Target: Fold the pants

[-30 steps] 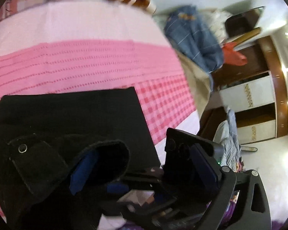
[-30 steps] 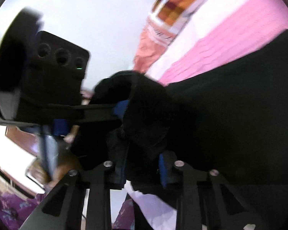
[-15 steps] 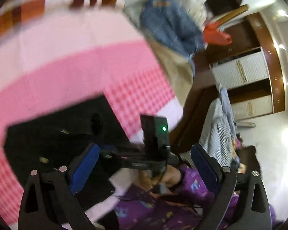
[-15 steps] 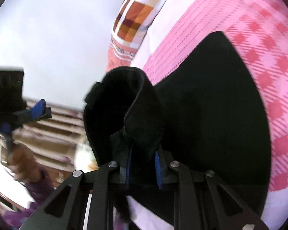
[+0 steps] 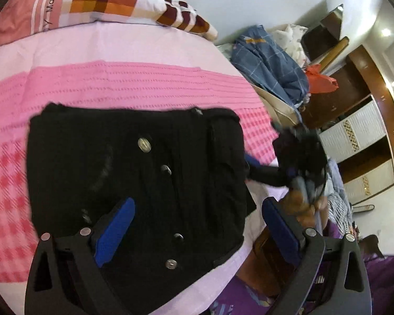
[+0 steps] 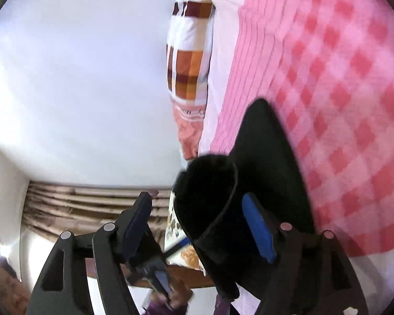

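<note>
Hovering wide open, the left gripper (image 5: 194, 225) hangs over the folded black pants (image 5: 134, 183) on the pink bedspread (image 5: 118, 84). The right gripper (image 6: 202, 225) has just been opening, waistband fold loose between its fingers.

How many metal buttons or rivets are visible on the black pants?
5 on the black pants: one at the top edge, two near the middle, two lower. Folds may hide more.
</note>
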The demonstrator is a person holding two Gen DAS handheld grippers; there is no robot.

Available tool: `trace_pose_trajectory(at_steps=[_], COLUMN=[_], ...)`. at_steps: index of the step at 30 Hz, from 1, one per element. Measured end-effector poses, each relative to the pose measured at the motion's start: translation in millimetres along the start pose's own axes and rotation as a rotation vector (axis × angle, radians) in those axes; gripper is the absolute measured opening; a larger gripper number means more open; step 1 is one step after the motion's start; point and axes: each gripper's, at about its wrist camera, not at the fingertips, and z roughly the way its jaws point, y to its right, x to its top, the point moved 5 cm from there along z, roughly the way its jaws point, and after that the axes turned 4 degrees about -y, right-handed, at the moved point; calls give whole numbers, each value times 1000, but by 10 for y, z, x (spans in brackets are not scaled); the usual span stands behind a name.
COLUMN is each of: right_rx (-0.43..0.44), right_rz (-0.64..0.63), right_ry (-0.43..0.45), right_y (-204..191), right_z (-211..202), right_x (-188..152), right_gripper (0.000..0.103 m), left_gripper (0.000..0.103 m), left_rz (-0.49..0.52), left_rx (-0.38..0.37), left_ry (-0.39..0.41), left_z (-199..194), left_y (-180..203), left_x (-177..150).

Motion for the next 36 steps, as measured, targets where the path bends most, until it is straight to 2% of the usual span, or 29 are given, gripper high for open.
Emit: trace_pose_trajectory(at_steps=[3,5,6,9,13,14,15,16,17,18,19,20,22,24,26,27,31,33,36], right_rx=[-77,-46,-27,-51,-145,-159,-216,-330,-536,-677,-763,-776,-751,-637,-553,-532,-535,-545,-452], right_rz=[-83,-124,-153,-164,-106,-104,-124,-195,-336,-395,-439,-451,-501,-502,-535,-548,-595,-610,-585], right_ry=[6,-3,-24,-117,-326,-396,-518,-624,-672,-696,-703,-691,-595,-501,-364,-336,-335,-373,-481], right_y=[-189,-324,-414,-433,-217,-217,-210,-197,-176,-124,-126,-188,-419,-622,-773,-788,-703,-600,-473], right_z=[13,11,31,219,561,594,634,612,527,451,357,265,84,-22,-96,-90,180,369,579], right_x=[127,159,130,37,-214,-297,-425,-561,-628,-638,-615,-576,-456,-403,-391,-413,-558,-591,-703], right_gripper=[67,43,41,41,41,51,58,59,60,53,37,46,57,58,68,68,68,68,65], left_gripper=[97,97,97,97,97,97,97,97,97,97,97,97,97,97,97,97,97,97,97], left_rz=[-5,-14,-23,-52,-80,-72,-61,-38,-22,-10,-3,-4,-14,-29,-50,-57,-96,-98,-80], left_rx=[-10,-14,-22,-49,-45,-41,-32,-17,-9,3,13,15,6,-14,-34,-42,-68,-65,-53], left_ry=[0,12,13,36,16,10,3,-8,-15,-21,-27,-27,-9,5,13,16,25,24,18], left_z=[97,87,81,34,65,62,65,87,90,109,136,139,107,78,68,72,65,68,75], left_y=[19,20,8,-37,-81,-77,-69,-61,-72,-73,-76,-75,-62,-68,-102,-116,-151,-147,-127], left_x=[-69,-92,-106,-124,-129,-129,-129,-118,-124,-116,-97,-88,-71,-72,-71,-65,-39,-38,-40])
